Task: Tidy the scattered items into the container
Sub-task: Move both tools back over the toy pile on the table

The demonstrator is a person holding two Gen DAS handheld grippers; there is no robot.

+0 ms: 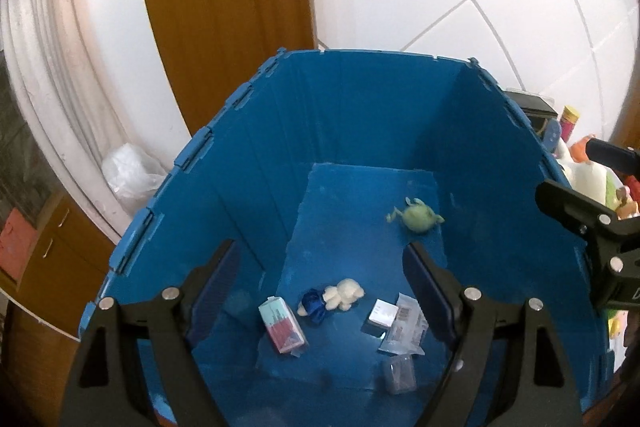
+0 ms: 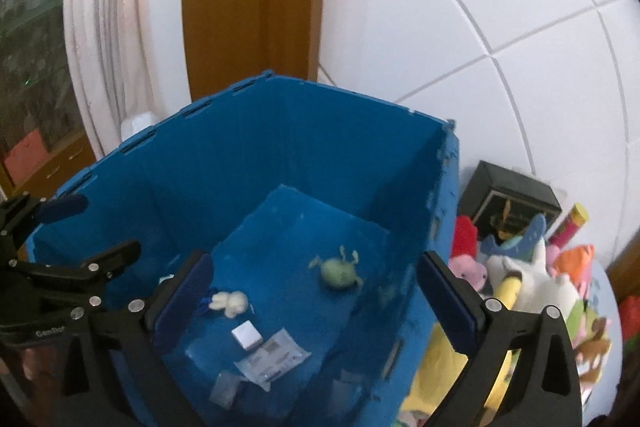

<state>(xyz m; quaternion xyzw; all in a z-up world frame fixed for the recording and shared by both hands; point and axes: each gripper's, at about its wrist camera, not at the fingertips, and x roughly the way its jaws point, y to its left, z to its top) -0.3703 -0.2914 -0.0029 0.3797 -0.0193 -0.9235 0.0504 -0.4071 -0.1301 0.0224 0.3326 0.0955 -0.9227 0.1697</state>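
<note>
A tall blue crate [image 1: 360, 107] [image 2: 280, 139] stands below both grippers. On its floor lie a green toy figure [image 1: 416, 217] [image 2: 338, 271], a white plush with a blue part [image 1: 344, 293] [image 2: 230, 301], a pink and teal carton [image 1: 280, 325], a small white box [image 1: 382, 313] [image 2: 247, 335], a clear packet [image 1: 406, 327] [image 2: 276, 357] and a small clear case [image 1: 398, 373]. My left gripper [image 1: 320, 259] [image 2: 92, 229] hangs open over the crate with nothing between its fingers. Beside it my right gripper [image 2: 314, 267] [image 1: 592, 215] is wide open and empty, straddling the crate's right wall.
To the right of the crate lies a heap of plush toys [image 2: 532, 279], with a black box [image 2: 508, 199] and a pink and yellow tube [image 2: 568, 223] behind it against the white tiled wall. A wooden door frame [image 1: 224, 7] and a crumpled plastic bag [image 1: 128, 171] stand behind the crate.
</note>
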